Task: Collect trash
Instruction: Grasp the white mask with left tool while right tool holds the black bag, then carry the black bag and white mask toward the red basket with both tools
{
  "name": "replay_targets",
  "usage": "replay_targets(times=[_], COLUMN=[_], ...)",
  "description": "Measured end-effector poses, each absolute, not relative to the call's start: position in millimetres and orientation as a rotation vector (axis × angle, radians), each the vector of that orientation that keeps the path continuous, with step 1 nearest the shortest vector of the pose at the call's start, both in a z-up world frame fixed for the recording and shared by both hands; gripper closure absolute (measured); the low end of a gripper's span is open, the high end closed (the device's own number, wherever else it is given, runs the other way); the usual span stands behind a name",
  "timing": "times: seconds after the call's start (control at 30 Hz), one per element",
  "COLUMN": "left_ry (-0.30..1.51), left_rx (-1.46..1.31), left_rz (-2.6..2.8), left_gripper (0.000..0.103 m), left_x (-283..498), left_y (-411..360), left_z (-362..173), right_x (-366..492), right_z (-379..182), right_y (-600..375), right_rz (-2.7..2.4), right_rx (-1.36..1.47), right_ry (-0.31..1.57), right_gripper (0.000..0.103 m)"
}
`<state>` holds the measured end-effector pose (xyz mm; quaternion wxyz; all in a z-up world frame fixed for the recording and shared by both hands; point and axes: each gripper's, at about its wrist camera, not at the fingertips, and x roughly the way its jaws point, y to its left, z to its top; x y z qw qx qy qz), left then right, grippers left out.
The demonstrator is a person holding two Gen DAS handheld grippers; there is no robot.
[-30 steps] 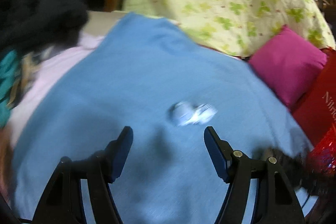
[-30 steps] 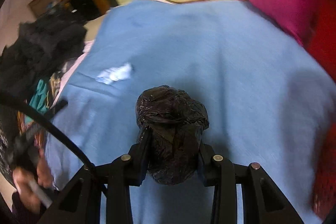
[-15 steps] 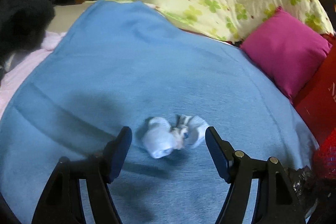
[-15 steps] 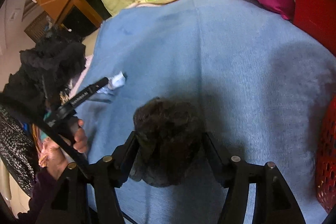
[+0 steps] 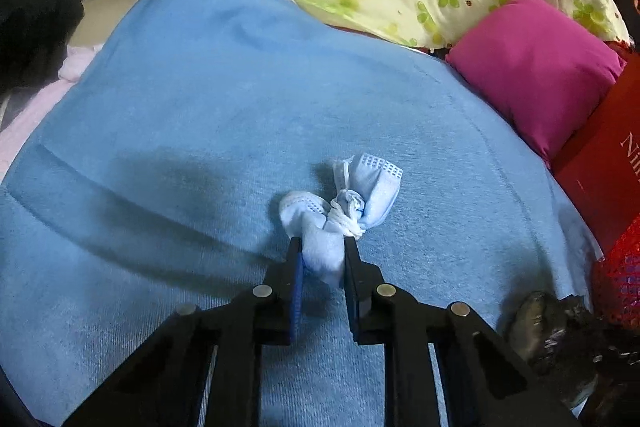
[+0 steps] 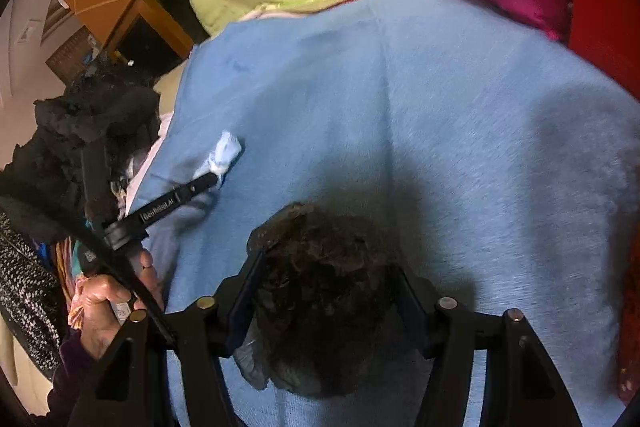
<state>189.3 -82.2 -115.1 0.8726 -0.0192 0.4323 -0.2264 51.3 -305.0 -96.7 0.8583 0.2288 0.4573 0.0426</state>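
Both tools are occupied: the left tool [image 5: 322, 251] is closed on the knotted pale-blue face mask [image 5: 342, 211] lying on the blue blanket [image 5: 200, 107], the right tool [image 6: 326, 275] pinches the crumpled black plastic bag [image 6: 320, 291]. Pick-up step seems done; next, lift the mask and bring it to the bag.

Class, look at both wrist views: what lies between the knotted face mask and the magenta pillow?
Only bare blue blanket lies between the face mask and the magenta pillow; the left wrist view shows this best.
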Motion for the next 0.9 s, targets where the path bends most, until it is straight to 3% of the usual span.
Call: replay_targets(times=[0.13, 0.23, 0.57, 0.9], left_ry=[0.869, 0.838, 0.711, 0.622], left_rx=[-0.005, 0.028, 0.067, 0.088], left_rz=[-0.461, -0.427, -0.322, -0.246], left_gripper=[0.084, 0.084, 0.084, 0.084], left_x=[168.8, 151.8, 61.4, 20.6], left_y=[-80.3, -74.8, -59.0, -49.4], left_z=[-102.9, -91.8, -55.1, -2.3], right_x=[53.2, 52.3, 28.4, -17.4], right_z=[-95.9, -95.7, -66.5, -33.8], right_y=[-290.2, -280.3, -272.9, -278.9], right_rz=[0.146, 0.170, 0.169, 0.154], right_rx=[0.421, 0.395, 0.346, 0.394], right_ry=[0.964, 0.976, 0.866, 0.704], right_gripper=[0.063, 0.065, 0.067, 0.067])
